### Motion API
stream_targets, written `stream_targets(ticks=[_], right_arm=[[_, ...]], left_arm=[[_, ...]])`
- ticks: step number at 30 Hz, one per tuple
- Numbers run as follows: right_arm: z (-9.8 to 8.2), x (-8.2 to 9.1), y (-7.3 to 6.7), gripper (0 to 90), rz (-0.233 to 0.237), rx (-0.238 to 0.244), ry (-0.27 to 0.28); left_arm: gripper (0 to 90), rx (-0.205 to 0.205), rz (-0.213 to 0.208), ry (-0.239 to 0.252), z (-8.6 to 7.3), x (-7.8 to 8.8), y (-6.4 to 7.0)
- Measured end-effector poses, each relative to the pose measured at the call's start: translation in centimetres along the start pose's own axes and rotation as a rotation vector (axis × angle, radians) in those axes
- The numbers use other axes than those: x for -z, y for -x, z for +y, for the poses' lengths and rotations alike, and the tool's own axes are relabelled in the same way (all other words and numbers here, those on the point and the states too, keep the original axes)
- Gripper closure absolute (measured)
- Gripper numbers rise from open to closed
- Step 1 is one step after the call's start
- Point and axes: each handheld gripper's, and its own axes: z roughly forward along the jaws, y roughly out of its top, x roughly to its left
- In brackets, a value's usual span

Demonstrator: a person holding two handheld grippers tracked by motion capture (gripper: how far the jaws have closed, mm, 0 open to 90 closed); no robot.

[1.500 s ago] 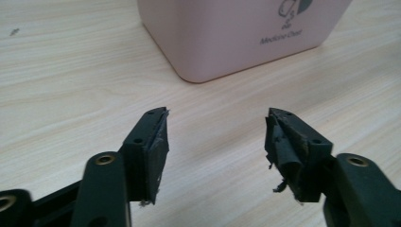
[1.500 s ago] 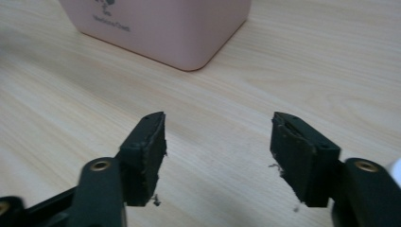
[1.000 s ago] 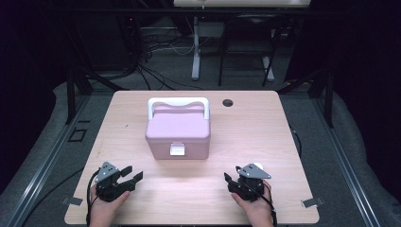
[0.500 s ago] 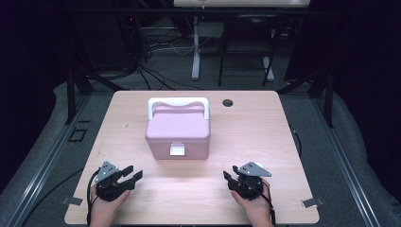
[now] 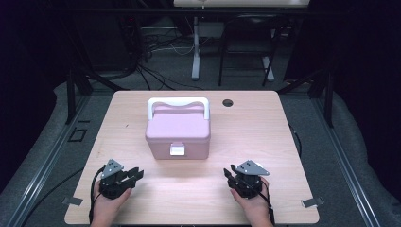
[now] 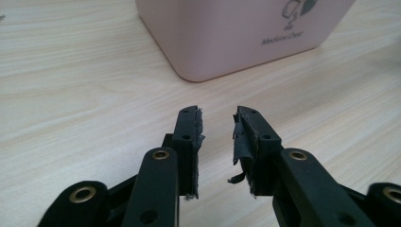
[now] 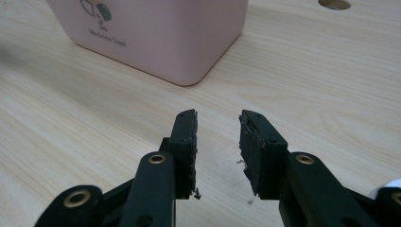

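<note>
A pink medicine box (image 5: 178, 135) with a white carry handle (image 5: 178, 102) folded back over its lid sits near the middle of a light wooden table (image 5: 265, 123), its white front latch (image 5: 177, 149) facing the person's side. At the near edge, the left claw (image 5: 135, 173) rests low over the table on the near left, held in a hand (image 5: 108, 203) that enters from the bottom of the high view, and points up and inward toward the box. The right claw (image 5: 230, 172) mirrors it on the near right, a grey three-cornered plate (image 5: 252, 168) on its top.

Both claws have just been closing. In the left gripper view the left claw (image 6: 217, 124) stands partly apart with nothing but bare tabletop in the gap; the worn black pads (image 6: 239, 142) are frayed at their edges. A rounded lower corner of the medicine box (image 6: 236, 33) lies just ahead of the tips, clear of them, with printed lettering on its side that appears to read "Medicine Chest", though the print is small. In the right gripper view the right claw (image 7: 217, 122) likewise stands half apart and empty, with the opposite front corner of the medicine box (image 7: 156, 33) ahead of it and not touching. A round cable hole (image 5: 228, 102) in the table shows beyond the box on the right, well apart from it.
</note>
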Motion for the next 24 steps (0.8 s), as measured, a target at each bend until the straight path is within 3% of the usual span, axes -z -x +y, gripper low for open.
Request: stream_targets(ticks=[1,10,18,24], right_arm=[[0.4,0.0,0.2,67.0,0.009,-0.014,-0.009],[2.0,-1.5,0.3,66.6,-0.002,-0.031,-0.010],[2.8,-3.6,-0.1,77.6,-0.006,-0.030,-0.004],[2.9,-4.8,0.0,84.0,-0.018,-0.039,-0.007]], left_arm=[[72.1,0.030,0.003,0.020,0.4,0.1,-0.3],[75.6,0.038,0.022,0.037,2.0,-0.3,-1.0],[82.3,0.029,0.031,0.039,3.0,-1.6,-1.7],[89.6,0.056,0.023,0.040,3.3,-2.8,-2.3]])
